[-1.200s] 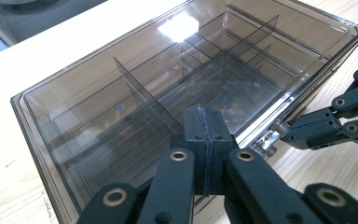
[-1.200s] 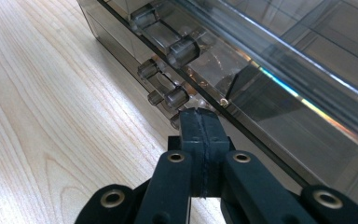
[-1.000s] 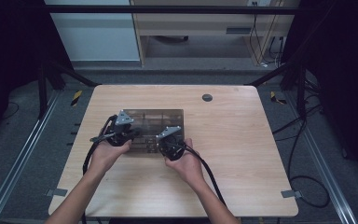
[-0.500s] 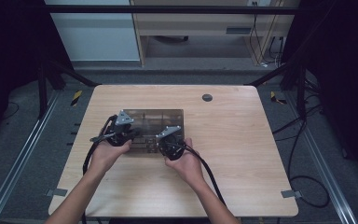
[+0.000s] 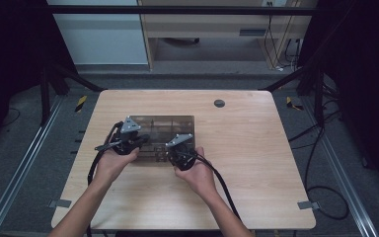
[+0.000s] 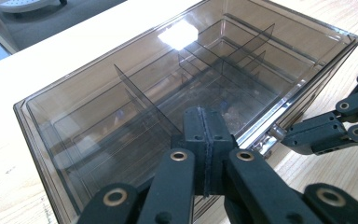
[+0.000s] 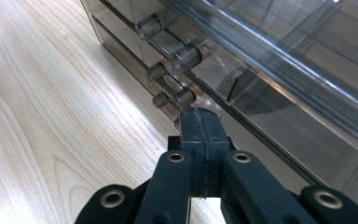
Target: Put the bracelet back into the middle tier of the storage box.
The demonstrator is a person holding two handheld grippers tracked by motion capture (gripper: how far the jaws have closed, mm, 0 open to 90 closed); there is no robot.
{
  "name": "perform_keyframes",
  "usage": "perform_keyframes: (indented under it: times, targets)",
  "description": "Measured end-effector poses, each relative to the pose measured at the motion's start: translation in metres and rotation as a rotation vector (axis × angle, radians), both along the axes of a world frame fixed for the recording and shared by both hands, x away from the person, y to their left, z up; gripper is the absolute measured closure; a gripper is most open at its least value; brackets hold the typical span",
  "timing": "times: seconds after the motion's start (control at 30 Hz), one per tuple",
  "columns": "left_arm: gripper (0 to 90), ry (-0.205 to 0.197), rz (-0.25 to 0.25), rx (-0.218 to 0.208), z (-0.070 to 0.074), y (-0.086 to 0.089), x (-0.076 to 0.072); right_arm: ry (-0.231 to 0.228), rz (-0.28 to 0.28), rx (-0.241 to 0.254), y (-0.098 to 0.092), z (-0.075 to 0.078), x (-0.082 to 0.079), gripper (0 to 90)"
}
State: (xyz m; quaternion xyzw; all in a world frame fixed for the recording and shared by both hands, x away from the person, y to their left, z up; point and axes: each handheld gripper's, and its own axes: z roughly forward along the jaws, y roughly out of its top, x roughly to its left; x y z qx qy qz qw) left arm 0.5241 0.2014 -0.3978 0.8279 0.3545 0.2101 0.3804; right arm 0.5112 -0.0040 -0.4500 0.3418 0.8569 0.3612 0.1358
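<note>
Both hand-held grippers are showing in the high view, just below the middle of the frame: the left hand-held gripper (image 5: 128, 140) is sitting over the near left edge of a smoky clear plastic box (image 5: 170, 124), and the right hand-held gripper (image 5: 180, 150) is sitting at the box's near right corner. That box is lying on the wooden bench (image 5: 256, 148), left of centre, with a small dark round cap (image 5: 219, 103) lying well apart from it toward the upper middle. A person's forearms are coming in from the bottom edge.

Moving to the left gripper view, the left hand-held gripper (image 6: 205, 140) is showing its jaws pressed together with nothing between them, their tips lying against the near rim of the box (image 6: 121, 70). Thin dividers are splitting the box into compartments. At the right edge, the right hand-held gripper (image 6: 307, 135) is reaching toward the box's corner.

Lastly, in the right gripper view, the right hand-held gripper (image 7: 199, 128) is likewise closed tight and gripping nothing, its tips sitting just below a hinge-like clasp (image 7: 175, 93) on the side wall of the box (image 7: 284, 93), which is filling the upper right of the frame.
</note>
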Motion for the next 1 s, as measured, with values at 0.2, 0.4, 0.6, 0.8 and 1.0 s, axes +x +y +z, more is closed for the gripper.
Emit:
perform_keyframes:
  times: [0.2, 0.4, 0.6, 0.8, 1.0]
  targets:
    - [89.6, -0.005, -0.007, -0.005, 0.001, 0.001, -0.002, -0.005, 0.006, 0.010, -0.001, 0.004, -0.004, 90.0]
    - [89.6, -0.011, -0.013, -0.010, 0.001, 0.005, -0.007, -0.011, 0.016, 0.027, -0.005, 0.008, -0.010, 90.0]
    - [89.6, -0.024, -0.018, -0.012, 0.001, 0.009, -0.012, -0.023, 0.027, 0.041, -0.008, 0.013, -0.016, 90.0]
    - [89.6, -0.026, -0.017, -0.020, 0.000, 0.015, -0.017, -0.027, 0.033, 0.050, -0.012, 0.017, -0.019, 90.0]
    - [89.5, -0.036, -0.016, -0.030, 0.001, 0.022, -0.022, -0.031, 0.044, 0.060, -0.014, 0.018, -0.021, 90.0]
